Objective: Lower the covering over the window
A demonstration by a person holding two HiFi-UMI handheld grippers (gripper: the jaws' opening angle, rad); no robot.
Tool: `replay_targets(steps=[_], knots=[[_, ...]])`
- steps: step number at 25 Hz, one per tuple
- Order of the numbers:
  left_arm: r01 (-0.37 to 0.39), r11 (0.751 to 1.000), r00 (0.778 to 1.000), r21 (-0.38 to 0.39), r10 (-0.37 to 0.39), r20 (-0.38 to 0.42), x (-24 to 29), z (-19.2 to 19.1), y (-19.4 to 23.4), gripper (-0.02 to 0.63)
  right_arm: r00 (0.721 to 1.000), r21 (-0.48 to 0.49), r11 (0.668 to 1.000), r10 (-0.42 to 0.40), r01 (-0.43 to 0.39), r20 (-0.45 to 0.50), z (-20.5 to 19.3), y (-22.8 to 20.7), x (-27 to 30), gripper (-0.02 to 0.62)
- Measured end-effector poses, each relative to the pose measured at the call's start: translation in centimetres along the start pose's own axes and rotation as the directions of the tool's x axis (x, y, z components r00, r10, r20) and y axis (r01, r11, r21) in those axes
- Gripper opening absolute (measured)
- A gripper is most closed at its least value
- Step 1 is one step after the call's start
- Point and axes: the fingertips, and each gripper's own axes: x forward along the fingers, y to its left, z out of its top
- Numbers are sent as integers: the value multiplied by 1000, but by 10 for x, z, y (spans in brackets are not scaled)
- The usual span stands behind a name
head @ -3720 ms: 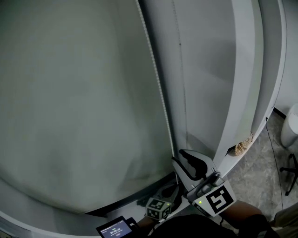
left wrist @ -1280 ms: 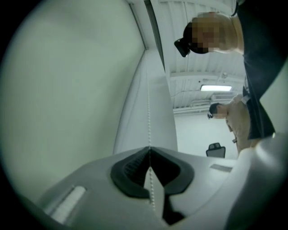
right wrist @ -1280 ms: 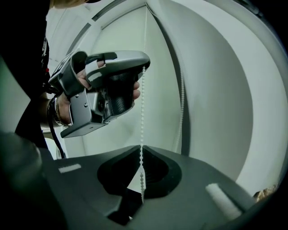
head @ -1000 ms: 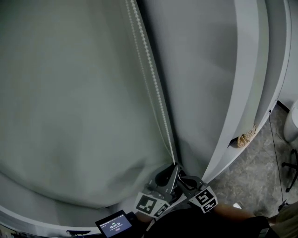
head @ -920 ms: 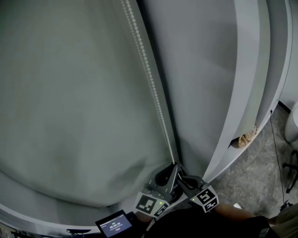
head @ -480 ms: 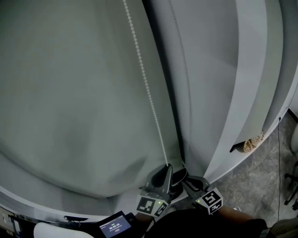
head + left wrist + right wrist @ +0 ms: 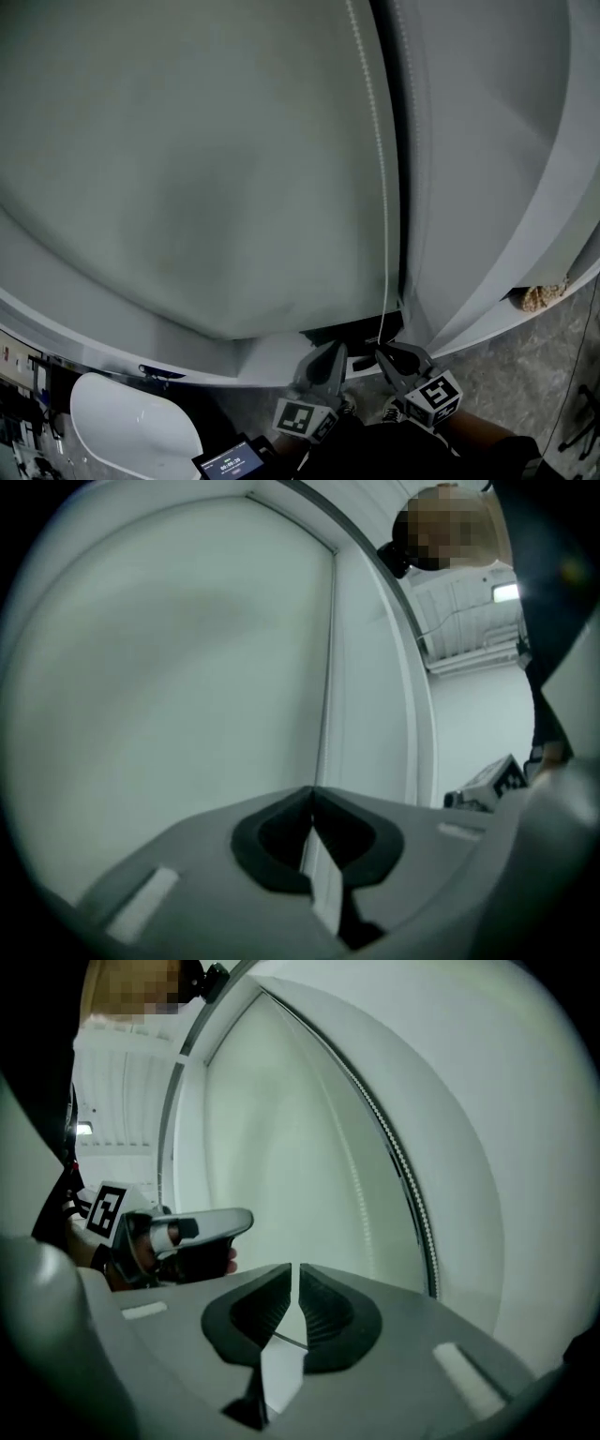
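A pale grey roller blind (image 7: 187,169) hangs over the window, its bottom hem just above the sill. Its white bead chain (image 7: 380,187) runs down the blind's right edge and ends close above my right gripper (image 7: 380,352). That gripper's jaws stand all but together, with nothing between them. In the right gripper view the bead chain (image 7: 408,1185) passes to the right of the right gripper (image 7: 292,1269), outside the jaws. My left gripper (image 7: 333,349) sits a little left of the chain. In its own view the left gripper (image 7: 312,791) is shut, tips touching, facing the blind (image 7: 169,686).
A white window frame post (image 7: 487,187) rises right of the chain. A brown lump (image 7: 542,298) sits at its foot, above the stone floor (image 7: 553,375). A white rounded object (image 7: 131,431) lies at the lower left, and a small screen (image 7: 230,461) sits at the bottom edge.
Both grippers have come down along the chain to the sill. The left gripper, earlier at the chain's lower end, now sits to its left. The blind's hem appears lower against the window.
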Motion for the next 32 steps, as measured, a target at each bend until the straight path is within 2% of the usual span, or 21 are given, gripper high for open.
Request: replay_targets(steps=[3,6,10,14,16,18,21,24,28,32], knots=[[-53,998,996,-25,51,-70,-35,-28,5,6,999,55,998,36,-34,-23,-8,15,9,31],[-98,994,991,-52,92,-97,-69,-49,19,6,996,109,992,71,-64,-57,-13,38,24,23],[-188,978,977,-85,178,-117,-118,-56,37,6,990,95,990,115,-108,-75,-23,76,37,20],[-280,951,957,-133,266,-113,-184,-60,66,6,983,89,987,146,-137,-110,-45,131,48,20],[-300,939,952,-167,284,-109,-217,-61,77,6,982,81,988,144,-134,-125,-55,161,49,18],[-287,938,957,-192,274,-94,-245,-60,82,6,983,72,990,134,-125,-129,-62,191,44,12],[-243,952,969,-184,229,-99,-285,-65,81,6,985,37,993,118,-114,-128,-70,236,31,12],[-197,962,978,-189,178,-113,-314,-71,78,6,989,7,998,69,-69,-128,-77,267,15,12],[-118,973,988,-199,96,-118,-328,-73,61,6,993,-23,999,20,-23,-119,-78,290,-9,11],[-62,983,993,-174,42,-112,-329,-66,45,6,996,-21,999,-39,37,-86,-70,292,-30,9]])
